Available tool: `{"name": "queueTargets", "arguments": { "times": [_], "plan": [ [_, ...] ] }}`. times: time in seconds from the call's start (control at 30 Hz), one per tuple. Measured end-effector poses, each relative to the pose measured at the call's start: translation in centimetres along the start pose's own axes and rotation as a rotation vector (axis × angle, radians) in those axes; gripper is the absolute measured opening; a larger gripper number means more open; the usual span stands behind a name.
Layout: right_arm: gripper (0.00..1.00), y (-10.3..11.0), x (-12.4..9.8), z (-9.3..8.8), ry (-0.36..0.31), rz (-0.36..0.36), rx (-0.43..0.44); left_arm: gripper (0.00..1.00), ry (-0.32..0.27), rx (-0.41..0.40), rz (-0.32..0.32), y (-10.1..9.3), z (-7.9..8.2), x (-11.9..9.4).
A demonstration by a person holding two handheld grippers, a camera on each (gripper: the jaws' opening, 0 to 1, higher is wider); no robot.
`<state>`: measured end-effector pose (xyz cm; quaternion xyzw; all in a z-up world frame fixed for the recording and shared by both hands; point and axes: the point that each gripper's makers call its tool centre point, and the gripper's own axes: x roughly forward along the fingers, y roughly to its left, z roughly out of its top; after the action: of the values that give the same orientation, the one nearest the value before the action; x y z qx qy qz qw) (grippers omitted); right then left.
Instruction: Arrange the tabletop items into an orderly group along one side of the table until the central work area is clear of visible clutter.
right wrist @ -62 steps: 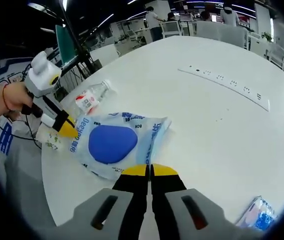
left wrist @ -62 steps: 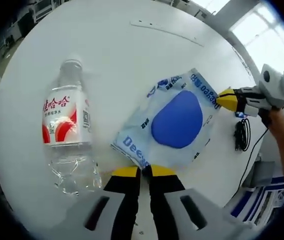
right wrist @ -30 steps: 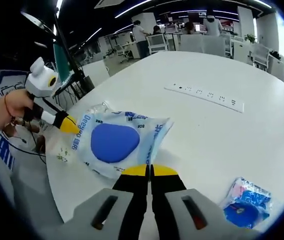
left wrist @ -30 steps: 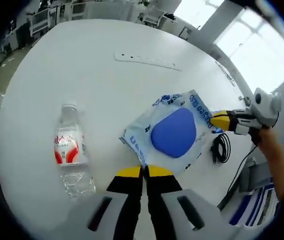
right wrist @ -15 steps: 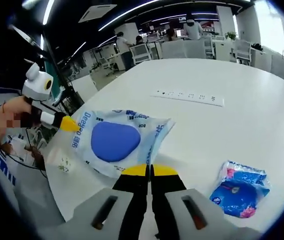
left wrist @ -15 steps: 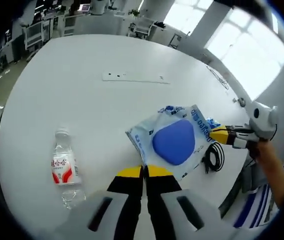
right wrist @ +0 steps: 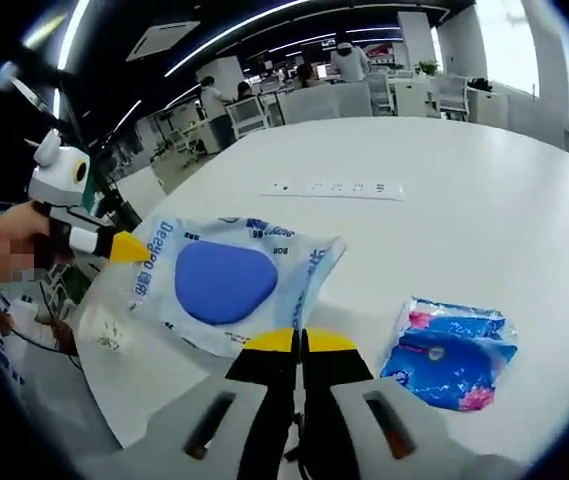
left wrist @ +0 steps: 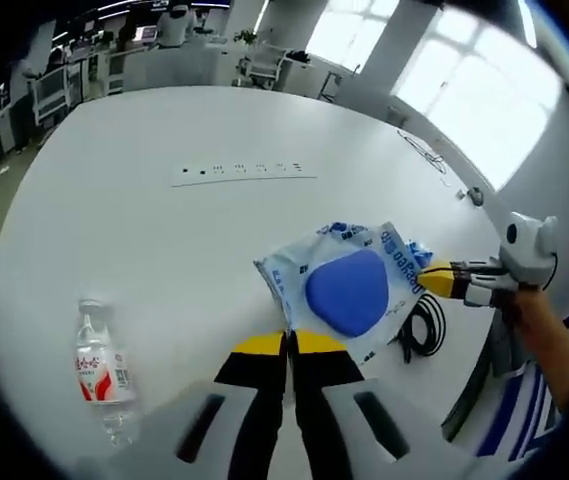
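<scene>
Left jaws (left wrist: 287, 345): I see them closed on one edge of the blue-and-white packet (left wrist: 349, 290).
Right jaws (right wrist: 301, 341): closed on its opposite edge.
Bottle (left wrist: 100, 372): lying on the bench (left wrist: 164, 230), at 9 o'clock.
Small blue pack (right wrist: 449, 352): at 3 o'clock.

A white-and-blue wipes pack (left wrist: 349, 288) is held taut above the table's (left wrist: 164, 230) edge; a water bottle (left wrist: 101, 371) and a blue packet (right wrist: 448, 353) lie flat on it.
</scene>
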<state>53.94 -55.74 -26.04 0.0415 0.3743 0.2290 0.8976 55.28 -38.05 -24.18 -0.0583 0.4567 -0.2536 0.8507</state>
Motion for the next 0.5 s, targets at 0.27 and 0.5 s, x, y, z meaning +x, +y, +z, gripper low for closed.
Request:
{"name": "queueTargets", "arguments": {
  "times": [0.27,0.5],
  "plan": [
    [0.00,-1.7,0.5,-1.3,0.018,-0.040,0.022,0.00,0.033,0.005,-0.018,-0.2,-0.6,2.8],
    [0.00,-2.6,1.4,-2.2,0.052,-0.078,-0.013,0.00,0.056,-0.002,-0.029,0.0,-1.4,4.5]
  ]
}}
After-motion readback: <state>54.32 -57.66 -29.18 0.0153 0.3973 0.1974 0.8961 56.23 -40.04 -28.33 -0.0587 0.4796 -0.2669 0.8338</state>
